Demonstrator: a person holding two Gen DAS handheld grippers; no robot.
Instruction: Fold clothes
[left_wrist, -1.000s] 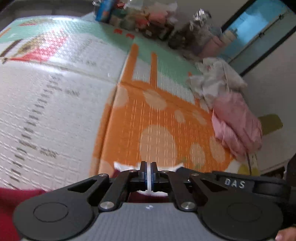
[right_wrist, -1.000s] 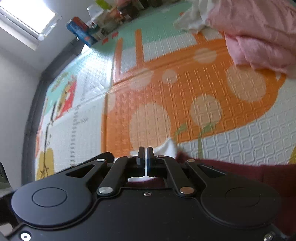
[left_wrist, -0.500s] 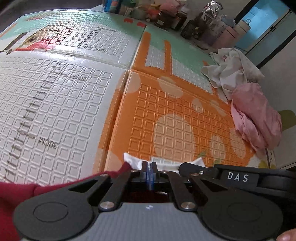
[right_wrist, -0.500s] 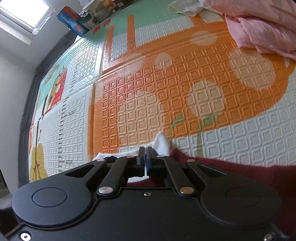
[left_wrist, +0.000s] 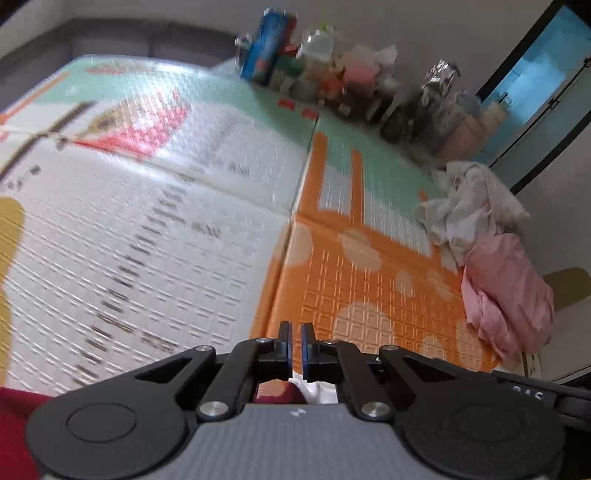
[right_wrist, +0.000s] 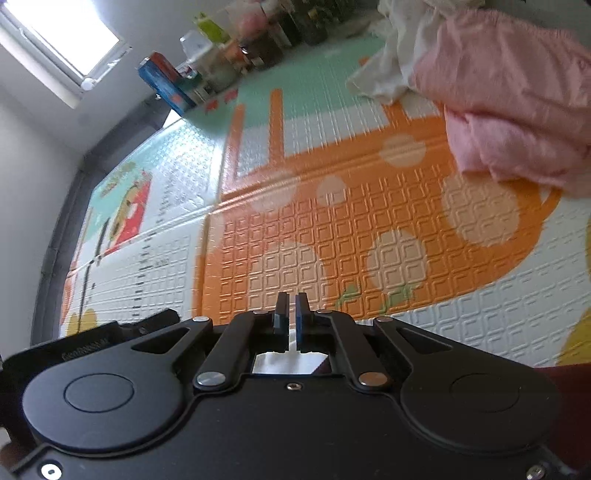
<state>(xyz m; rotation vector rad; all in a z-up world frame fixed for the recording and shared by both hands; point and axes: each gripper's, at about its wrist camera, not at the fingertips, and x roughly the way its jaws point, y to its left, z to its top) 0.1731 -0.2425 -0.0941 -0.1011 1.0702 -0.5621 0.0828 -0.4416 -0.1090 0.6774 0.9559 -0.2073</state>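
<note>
While the dark red garment with a white edge (left_wrist: 286, 391) lies bunched under both tools, nothing is gripped.
Left gripper (left_wrist: 296, 341) and right gripper (right_wrist: 291, 314) jaws, clamped on cloth half a second ago, now stand slightly parted above the orange-and-white embossed foam play mat (right_wrist: 369, 229); crumpled pink cloth (left_wrist: 506, 295) sits well apart.

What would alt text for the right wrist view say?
The right gripper, fingers slightly apart and holding nothing, hangs over an orange-and-white play mat. A crumpled pink garment and white cloth lie at upper right.
</note>
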